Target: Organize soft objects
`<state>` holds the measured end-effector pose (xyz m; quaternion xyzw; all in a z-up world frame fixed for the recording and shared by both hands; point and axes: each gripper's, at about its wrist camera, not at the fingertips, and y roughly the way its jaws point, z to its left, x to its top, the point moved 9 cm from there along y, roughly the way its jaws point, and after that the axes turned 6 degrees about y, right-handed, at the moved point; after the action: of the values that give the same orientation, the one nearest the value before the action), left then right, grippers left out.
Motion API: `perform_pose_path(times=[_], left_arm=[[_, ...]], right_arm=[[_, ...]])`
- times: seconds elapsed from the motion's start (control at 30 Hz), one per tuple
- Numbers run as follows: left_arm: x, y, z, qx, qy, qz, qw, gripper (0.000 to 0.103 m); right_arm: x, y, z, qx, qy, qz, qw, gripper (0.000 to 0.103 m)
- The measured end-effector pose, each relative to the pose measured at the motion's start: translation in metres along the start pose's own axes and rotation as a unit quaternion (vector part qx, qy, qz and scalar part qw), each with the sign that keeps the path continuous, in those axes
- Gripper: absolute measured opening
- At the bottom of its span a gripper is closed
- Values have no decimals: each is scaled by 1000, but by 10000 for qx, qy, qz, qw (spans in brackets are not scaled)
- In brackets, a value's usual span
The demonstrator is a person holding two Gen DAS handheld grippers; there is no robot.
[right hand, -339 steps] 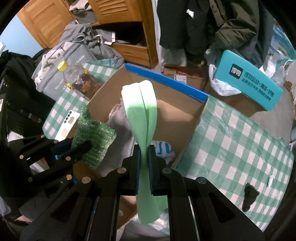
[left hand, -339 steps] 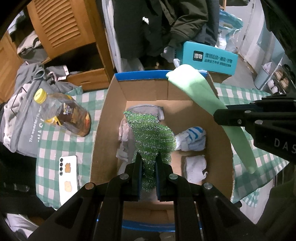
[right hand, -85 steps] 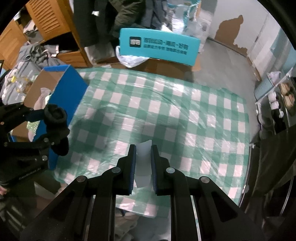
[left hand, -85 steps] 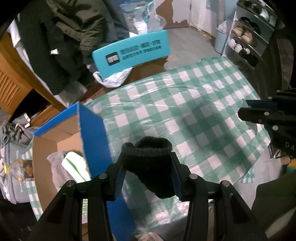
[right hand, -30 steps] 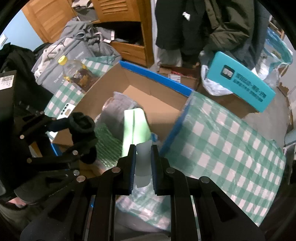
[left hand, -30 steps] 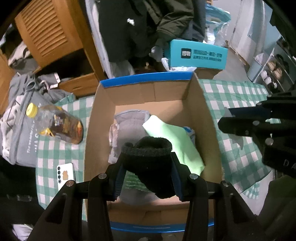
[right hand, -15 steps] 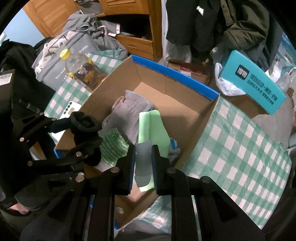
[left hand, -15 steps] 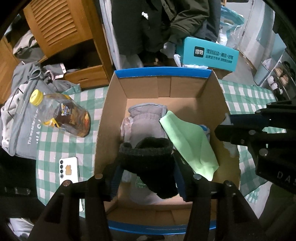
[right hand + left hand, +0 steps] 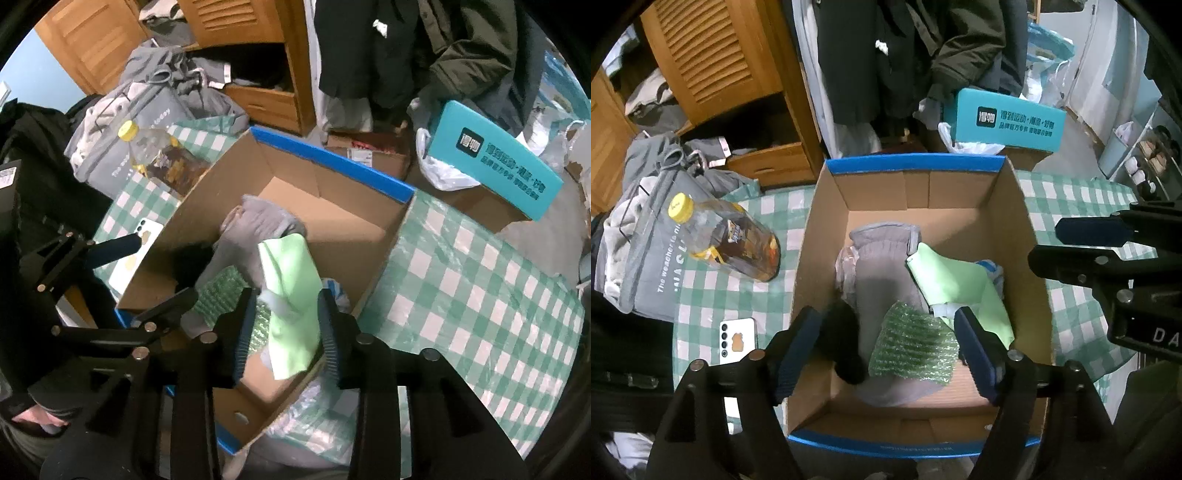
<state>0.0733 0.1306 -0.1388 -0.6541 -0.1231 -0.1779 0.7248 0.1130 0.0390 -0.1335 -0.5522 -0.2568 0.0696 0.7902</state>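
- Left wrist view: my left gripper (image 9: 888,338) hangs spread wide over the cardboard box (image 9: 820,236), holding nothing. The black sock (image 9: 846,343) lies inside by the left wall, beside the green scrubber (image 9: 912,347), the grey garment (image 9: 882,258) and the light green cloth (image 9: 956,280). An oil bottle (image 9: 727,240) and a phone (image 9: 737,339) lie on the checked tablecloth (image 9: 1075,206).
- Right wrist view: my right gripper (image 9: 284,328) is released too, fingers apart above the box's near right corner. A small pale piece (image 9: 275,301) sits on the cloth between them; whether it touches either finger, I cannot tell.
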Motion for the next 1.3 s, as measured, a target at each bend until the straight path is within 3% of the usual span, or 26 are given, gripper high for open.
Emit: perform_pose_path(times=[0.17,0.37,0.5,0.67,1.3], left_arm=[[6,-18,-5,2,24,-155,9999,84],[15,-38,-15,-70,48,-325,9994,87],[18,-52,-20,-78,32,-445,9990,89],[18,-66,-23,-49,13,-606,9981,101],[16,-70,-38,3,45,-670,9977,102]], right_arm=[[-3,-20,-7,-172,25,-250,9995,55],[-6,-48,-12,-248,22,-553,9982,66],[-8,-68,-15,-276,46,-792,9965,68],[-12,-91,-21,-374,44,-1070,9935,72],[-34,-119,-53,-672,82,-1398,9879,72]])
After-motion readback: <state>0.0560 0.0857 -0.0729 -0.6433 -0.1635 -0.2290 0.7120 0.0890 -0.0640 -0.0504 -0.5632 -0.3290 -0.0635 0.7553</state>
